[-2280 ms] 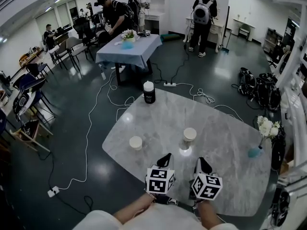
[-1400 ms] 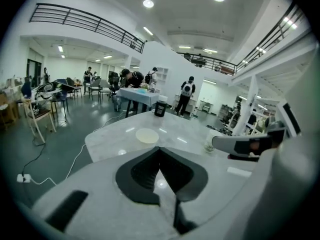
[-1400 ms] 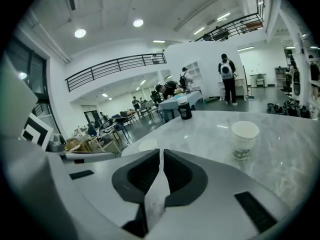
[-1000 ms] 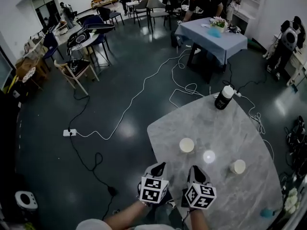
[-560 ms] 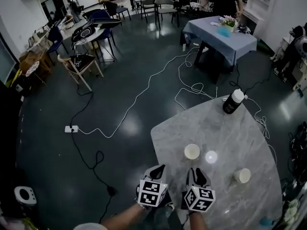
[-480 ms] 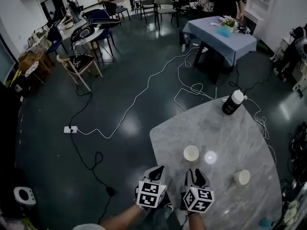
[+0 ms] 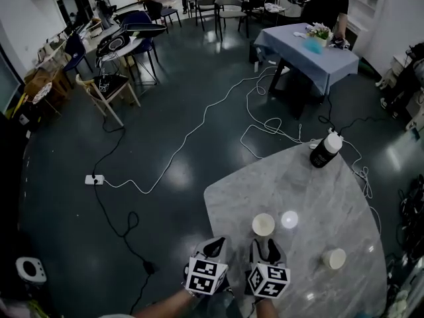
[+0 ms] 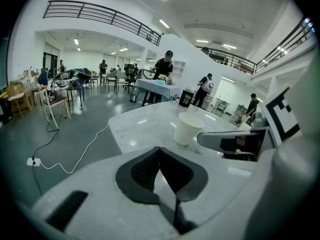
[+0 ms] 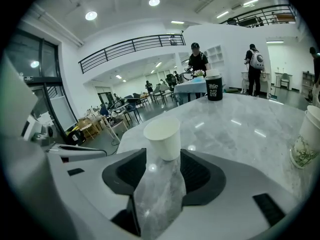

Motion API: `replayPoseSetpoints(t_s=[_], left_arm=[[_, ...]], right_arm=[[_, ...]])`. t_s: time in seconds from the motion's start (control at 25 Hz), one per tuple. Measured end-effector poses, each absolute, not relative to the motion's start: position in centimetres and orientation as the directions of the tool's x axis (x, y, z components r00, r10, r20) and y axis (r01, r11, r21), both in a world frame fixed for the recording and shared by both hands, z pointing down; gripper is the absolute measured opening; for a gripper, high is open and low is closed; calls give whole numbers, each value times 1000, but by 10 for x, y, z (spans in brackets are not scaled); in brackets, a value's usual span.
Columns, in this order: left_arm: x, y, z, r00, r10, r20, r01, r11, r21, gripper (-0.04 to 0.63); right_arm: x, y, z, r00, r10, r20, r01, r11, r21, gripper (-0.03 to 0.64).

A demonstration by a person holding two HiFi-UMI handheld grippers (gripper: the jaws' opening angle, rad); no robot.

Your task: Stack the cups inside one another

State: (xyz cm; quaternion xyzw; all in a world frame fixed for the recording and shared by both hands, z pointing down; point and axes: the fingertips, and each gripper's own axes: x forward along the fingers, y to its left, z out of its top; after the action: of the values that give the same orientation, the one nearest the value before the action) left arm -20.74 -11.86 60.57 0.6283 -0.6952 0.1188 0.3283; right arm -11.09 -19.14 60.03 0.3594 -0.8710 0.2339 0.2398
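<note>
Two pale paper cups stand apart on the marble table [image 7: 311, 197]. The near cup [image 7: 263, 224] [image 9: 163, 138] is upright just ahead of my right gripper [image 7: 265, 245] [image 9: 162, 158]. That gripper's jaws have just been opening and stand open; the cup is in line with their gap, beyond the tips and untouched. The second cup [image 7: 334, 258] [image 9: 309, 134] stands off to the right. My left gripper [image 7: 213, 245] [image 8: 160, 150] is shut on nothing beside the right one, at the table's near left edge, with the near cup [image 8: 188, 129] ahead and to its right.
A black bottle with a white cap [image 7: 325, 150] [image 9: 214, 89] stands at the table's far edge. Cables [image 7: 199, 128] trail over the dark floor to the left. A table with a blue cloth [image 7: 306, 52], chairs and people are farther back.
The head view swung left, then steadied. Both grippers have come closer to the near cup and sit lower in the picture. Neither cup has moved on the table.
</note>
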Motion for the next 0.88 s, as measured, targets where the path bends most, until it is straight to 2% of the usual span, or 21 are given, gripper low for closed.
replayPoseSetpoints(t_s=[0.4,0.88], left_arm=[[-215,-133,622,15,-780,625,-946,191,261,-5],[-227,-147,627,17,-781,624,-936,206,284,-5]], right_arm=[[-127,-208,619,-616,-486,619,-724,659,-204,212],[-140,-225,625,-595,-504,625,-738,650,-179,213]])
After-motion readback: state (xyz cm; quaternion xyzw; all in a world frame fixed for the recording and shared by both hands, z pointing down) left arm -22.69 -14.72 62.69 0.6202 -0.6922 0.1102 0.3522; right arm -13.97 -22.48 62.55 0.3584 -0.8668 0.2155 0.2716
